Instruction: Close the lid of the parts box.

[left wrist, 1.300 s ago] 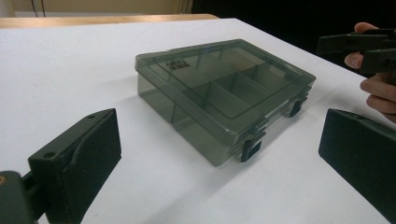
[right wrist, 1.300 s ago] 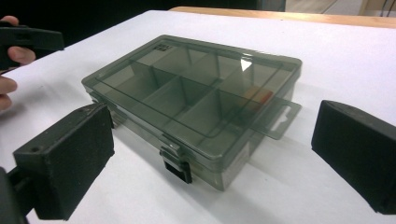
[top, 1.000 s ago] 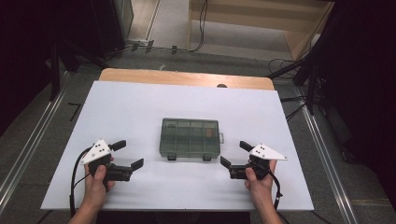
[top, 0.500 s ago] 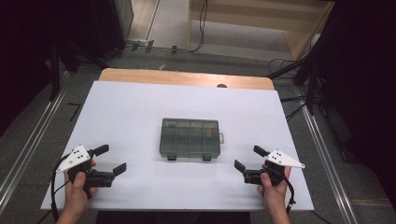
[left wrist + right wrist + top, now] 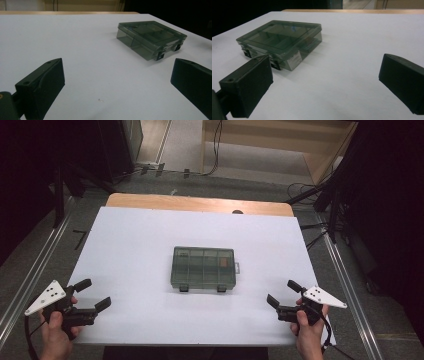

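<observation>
smoky plastic box (image 5: 203, 268) lies shut mid-bench (image 5: 135, 235), long axis running left-right, 2 latches on its near edge. left tongs (image 5: 92, 293) and right tongs (image 5: 283, 293), both released and empty, flank it about equally far.

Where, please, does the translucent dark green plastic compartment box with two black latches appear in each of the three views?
High view: the translucent dark green plastic compartment box lies mid-table, lid shut, latches facing the person.
Left gripper view: the box sits upper right, beyond the right jaw.
Right gripper view: the box sits upper left, partly behind the left jaw.
Shared landmark: the white table top, with its wooden far edge.
</observation>
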A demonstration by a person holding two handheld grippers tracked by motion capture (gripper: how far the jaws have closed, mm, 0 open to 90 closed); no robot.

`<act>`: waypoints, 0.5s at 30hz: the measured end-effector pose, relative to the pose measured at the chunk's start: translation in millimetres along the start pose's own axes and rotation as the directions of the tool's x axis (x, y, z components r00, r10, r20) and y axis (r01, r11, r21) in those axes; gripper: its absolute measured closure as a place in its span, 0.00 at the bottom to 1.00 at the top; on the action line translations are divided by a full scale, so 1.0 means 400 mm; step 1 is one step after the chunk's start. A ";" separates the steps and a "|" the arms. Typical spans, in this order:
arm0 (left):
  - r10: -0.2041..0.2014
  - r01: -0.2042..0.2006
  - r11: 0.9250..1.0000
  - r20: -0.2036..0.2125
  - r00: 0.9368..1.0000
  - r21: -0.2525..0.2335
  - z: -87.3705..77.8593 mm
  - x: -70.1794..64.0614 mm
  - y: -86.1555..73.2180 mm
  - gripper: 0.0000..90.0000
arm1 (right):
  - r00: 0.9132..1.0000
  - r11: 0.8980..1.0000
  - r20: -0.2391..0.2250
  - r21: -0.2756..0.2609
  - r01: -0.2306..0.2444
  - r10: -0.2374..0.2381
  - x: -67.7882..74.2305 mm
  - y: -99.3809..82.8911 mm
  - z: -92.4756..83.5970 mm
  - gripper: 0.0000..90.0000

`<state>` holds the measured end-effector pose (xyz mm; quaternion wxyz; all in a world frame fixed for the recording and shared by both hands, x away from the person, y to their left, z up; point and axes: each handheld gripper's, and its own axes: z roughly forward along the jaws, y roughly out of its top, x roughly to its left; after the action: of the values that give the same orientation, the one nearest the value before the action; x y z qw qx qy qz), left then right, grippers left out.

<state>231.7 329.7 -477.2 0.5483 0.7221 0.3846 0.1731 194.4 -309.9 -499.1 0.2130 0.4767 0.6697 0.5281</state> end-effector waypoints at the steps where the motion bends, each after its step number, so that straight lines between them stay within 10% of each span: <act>1: 0.000 0.000 1.000 -0.003 1.000 -0.002 -0.005 0.006 0.000 0.00 | 1.000 1.000 0.009 -0.002 -0.002 0.002 -0.005 0.000 -0.004 0.00; 15: -0.005 0.004 1.000 -0.043 0.999 -0.011 -0.035 0.049 -0.004 0.00 | 0.997 0.999 0.065 -0.034 -0.038 0.040 -0.073 -0.012 -0.047 0.00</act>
<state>234.5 353.8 -477.4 0.5444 0.7144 0.3969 0.1892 190.9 -344.7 -503.5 0.2324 0.5033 0.6442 0.5269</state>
